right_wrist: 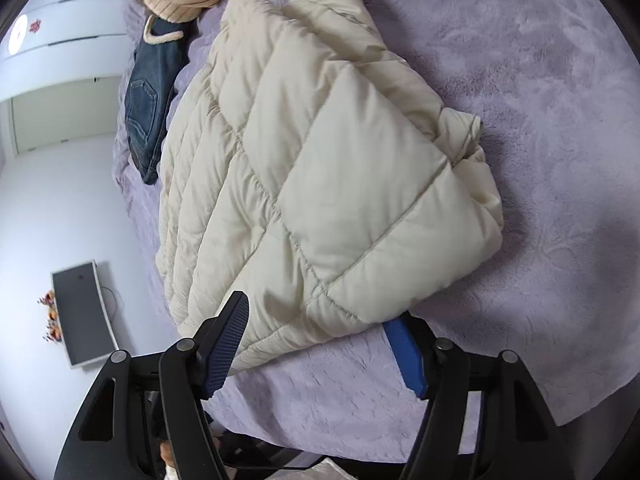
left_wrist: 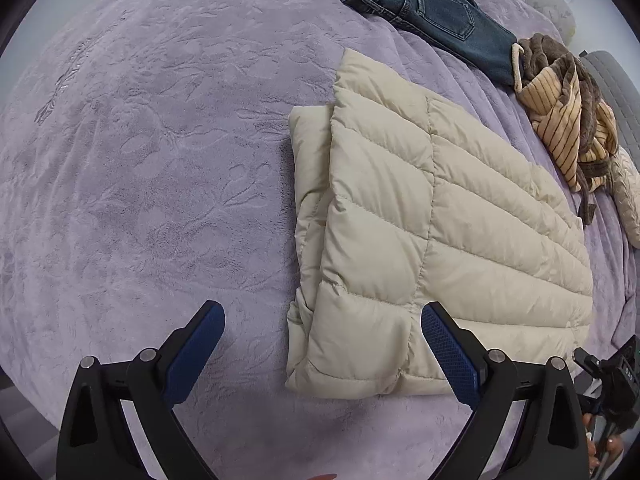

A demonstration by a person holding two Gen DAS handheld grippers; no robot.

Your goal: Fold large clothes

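1. A cream puffer jacket (left_wrist: 432, 232) is seen folded into a thick rectangle, laid flat on a lilac bedspread (left_wrist: 140, 160).
2. In the L wrist view the jacket is placed right of centre; a narrower folded layer is left sticking out along its left edge.
3. L gripper (left_wrist: 322, 320): jaws spread wide, nothing pinched. Its right finger is set over the jacket's near edge, its left finger over bare bedspread.
4. R gripper (right_wrist: 320, 316): jaws spread, w/ the jacket's near corner lying between them. The right pad is partly hidden behind that corner; whether the fabric is touched can't be told.
5. Jeans (left_wrist: 420, 8) are laid at the far side of the bed, beyond the jacket.
6. A striped brown-and-tan garment (left_wrist: 568, 112) is heaped beside the jeans, just past the jacket's far right corner.
7. In the R wrist view a dark monitor (right_wrist: 82, 312) is seen at the left, off the bed.
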